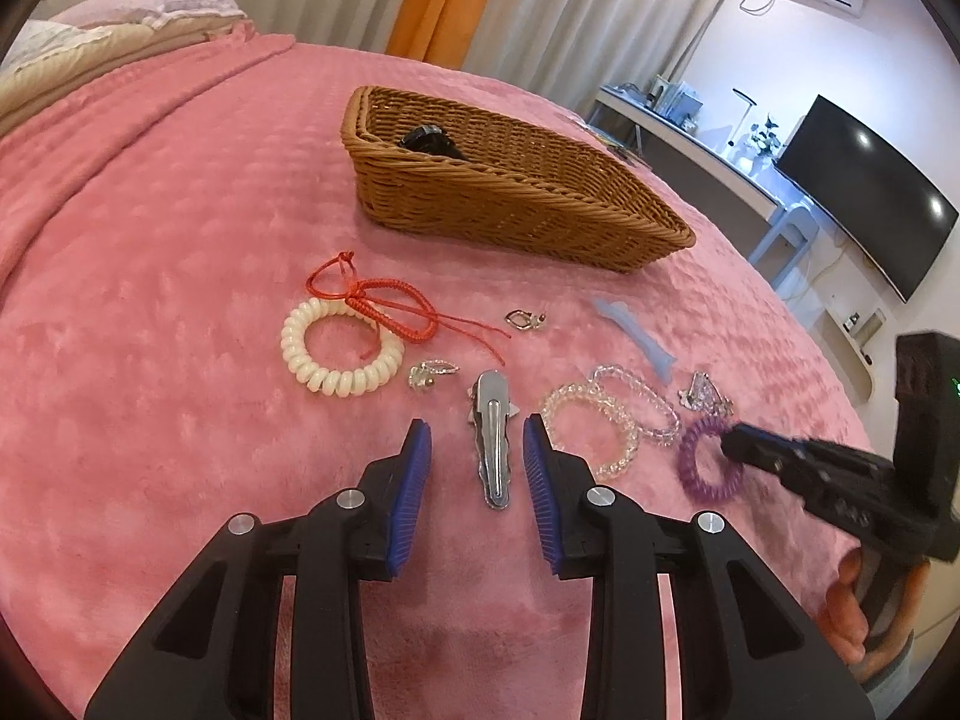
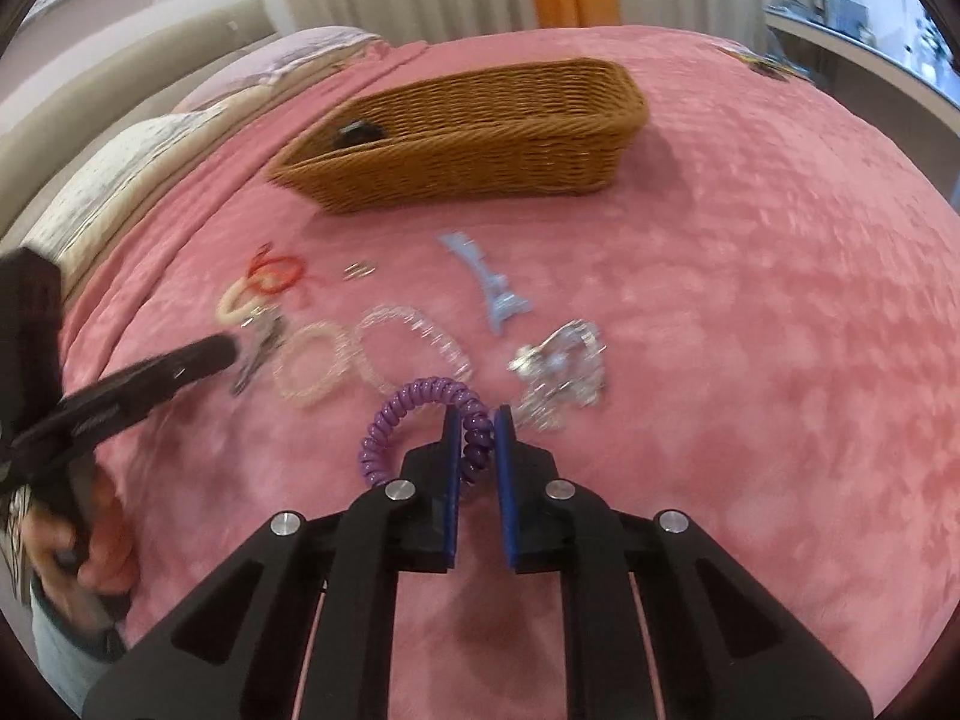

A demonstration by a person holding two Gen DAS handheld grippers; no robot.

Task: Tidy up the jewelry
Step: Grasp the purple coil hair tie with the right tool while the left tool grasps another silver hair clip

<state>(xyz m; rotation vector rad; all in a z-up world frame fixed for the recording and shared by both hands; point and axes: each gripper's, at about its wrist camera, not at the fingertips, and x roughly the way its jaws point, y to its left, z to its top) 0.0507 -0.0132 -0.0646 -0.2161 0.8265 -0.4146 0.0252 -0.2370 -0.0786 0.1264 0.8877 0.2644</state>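
Observation:
In the left wrist view my left gripper (image 1: 475, 423) stands open low over the pink blanket. A silver hair clip (image 1: 492, 450) lies between its blue pads with a gap on each side. My right gripper (image 2: 478, 417) is shut on a purple coil hair tie (image 2: 414, 414), pinching the right side of the loop. In the left wrist view that same tie (image 1: 699, 462) lies at the right with the right gripper (image 1: 735, 444) at its edge. A brown wicker basket (image 1: 522, 204) stands farther back, holding a black item (image 1: 429, 141).
Loose pieces lie on the blanket: a white coil tie (image 1: 342, 348) under a red cord bracelet (image 1: 372, 300), a clear coil tie (image 1: 591, 432), a clear bead bracelet (image 1: 642, 402), a light blue clip (image 2: 486, 282), a silver ornament (image 2: 558, 372) and small earrings (image 1: 525, 319). Pillows lie far left.

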